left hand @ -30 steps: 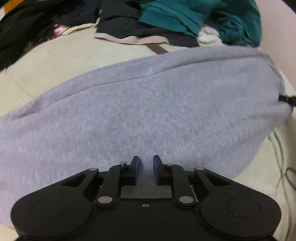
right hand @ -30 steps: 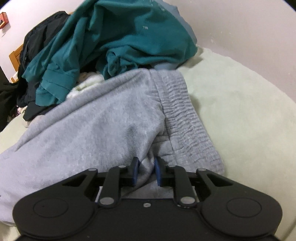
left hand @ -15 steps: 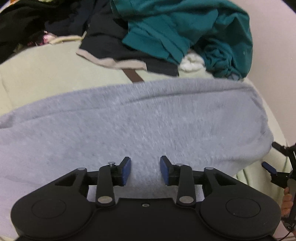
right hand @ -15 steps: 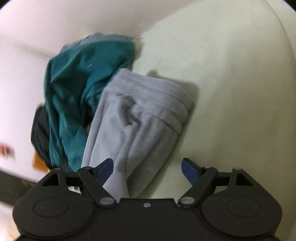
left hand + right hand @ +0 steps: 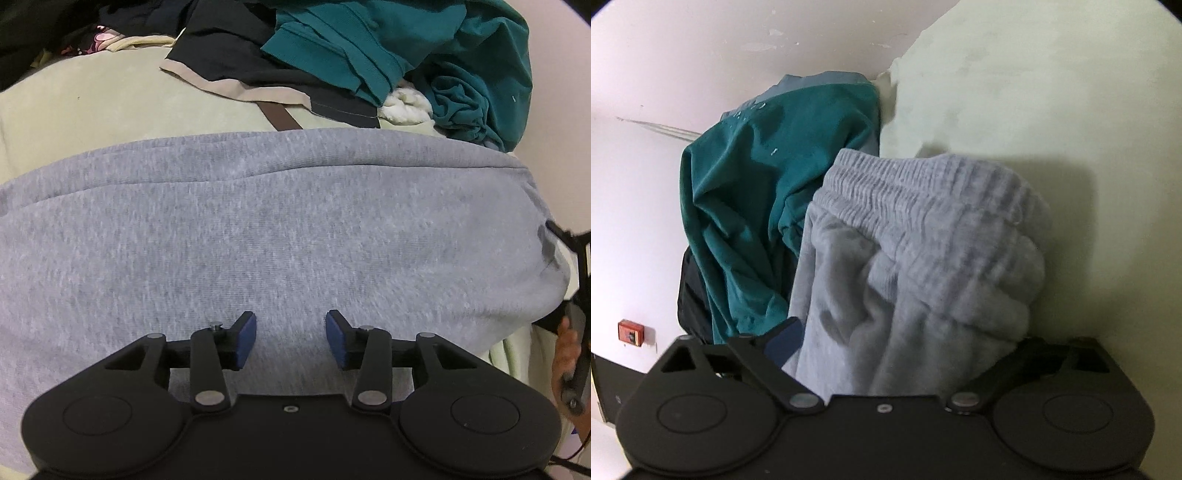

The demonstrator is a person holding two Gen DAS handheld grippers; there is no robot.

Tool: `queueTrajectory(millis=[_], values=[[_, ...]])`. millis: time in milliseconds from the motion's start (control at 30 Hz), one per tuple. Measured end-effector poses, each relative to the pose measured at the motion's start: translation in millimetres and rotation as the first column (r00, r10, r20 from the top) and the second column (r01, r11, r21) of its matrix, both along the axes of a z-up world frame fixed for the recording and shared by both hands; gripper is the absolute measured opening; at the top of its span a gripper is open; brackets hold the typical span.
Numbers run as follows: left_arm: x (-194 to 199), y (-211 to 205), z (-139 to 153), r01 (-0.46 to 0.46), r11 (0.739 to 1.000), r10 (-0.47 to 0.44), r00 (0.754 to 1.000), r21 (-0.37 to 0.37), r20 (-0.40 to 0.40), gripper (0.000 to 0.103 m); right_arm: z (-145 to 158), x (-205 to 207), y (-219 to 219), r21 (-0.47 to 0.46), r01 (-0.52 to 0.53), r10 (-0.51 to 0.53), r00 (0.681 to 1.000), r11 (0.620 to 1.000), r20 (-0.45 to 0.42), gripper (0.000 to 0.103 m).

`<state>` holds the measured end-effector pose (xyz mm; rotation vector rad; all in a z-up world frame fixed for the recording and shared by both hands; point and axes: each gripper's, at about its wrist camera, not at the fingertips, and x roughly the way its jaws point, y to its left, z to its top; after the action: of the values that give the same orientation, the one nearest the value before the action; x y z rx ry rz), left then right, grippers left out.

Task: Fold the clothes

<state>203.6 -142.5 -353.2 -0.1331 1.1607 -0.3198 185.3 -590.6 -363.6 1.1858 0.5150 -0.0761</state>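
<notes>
Grey sweatpants (image 5: 280, 229) lie folded across the pale green bed. My left gripper (image 5: 291, 341) hovers over their near edge, jaws open and empty. In the right wrist view the ribbed waistband end of the sweatpants (image 5: 923, 251) fills the space between the wide-open jaws of my right gripper (image 5: 905, 343); its right finger is hidden behind the cloth. The right gripper also shows at the right edge of the left wrist view (image 5: 576, 332), held by a hand.
A pile of clothes lies at the back of the bed: a teal garment (image 5: 424, 55), a black garment with a beige hem (image 5: 258, 77) and a white item (image 5: 406, 105). A white wall (image 5: 665, 110) stands beside the bed (image 5: 1052, 92).
Both grippers opened and let go of the grey sweatpants. The right gripper swung round to face the waistband end and moved in close to it. The left gripper pulled back slightly.
</notes>
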Motion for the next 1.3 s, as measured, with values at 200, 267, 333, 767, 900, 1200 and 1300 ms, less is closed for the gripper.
queueTrajectory(millis=[200, 267, 333, 767, 900, 1200, 1300], values=[[1.6, 1.5, -1.7, 0.001, 1.0, -0.001, 1.0, -0.007, -0.002, 0.048, -0.2, 10.5, -3.1, -0.028, 0.05, -0.051, 0.998, 0.998, -0.032, 0.08], [1.9, 2.8, -1.5, -0.005, 1.0, 0.004, 1.0, -0.015, -0.005, 0.048, 0.4, 9.7, -7.3, -0.024, 0.04, -0.041, 0.998, 0.999, -0.054, 0.064], [1.6, 5.3, -0.1, -0.015, 1.0, 0.015, 1.0, -0.027, -0.007, 0.048, 8.3, 7.1, -8.7, -0.05, 0.021, -0.025, 0.996, 0.999, -0.085, 0.058], [-8.4, 74.6, 23.7, -0.134, 0.991, 0.135, 0.99, -0.013, 0.033, 0.048, 134.8, 15.8, 84.6, -0.483, -0.145, 0.184, 0.982, 0.863, 0.035, 0.041], [-8.4, 109.9, 30.7, -0.17, 0.985, 0.17, 0.985, -0.009, 0.034, 0.048, 165.3, 14.0, 142.5, -0.582, -0.202, 0.286, 0.957, 0.788, 0.055, 0.041], [-14.3, 180.1, 48.3, -0.184, 0.982, 0.185, 0.982, -0.029, 0.047, 0.048, 175.4, 11.2, 287.4, -0.706, -0.373, 0.534, 0.845, 0.602, 0.008, 0.037], [-18.2, 198.6, 52.5, -0.187, 0.982, 0.189, 0.98, -0.039, 0.059, 0.048, 163.7, 11.0, 338.2, -0.716, -0.447, 0.61, 0.792, 0.537, -0.037, 0.037]])
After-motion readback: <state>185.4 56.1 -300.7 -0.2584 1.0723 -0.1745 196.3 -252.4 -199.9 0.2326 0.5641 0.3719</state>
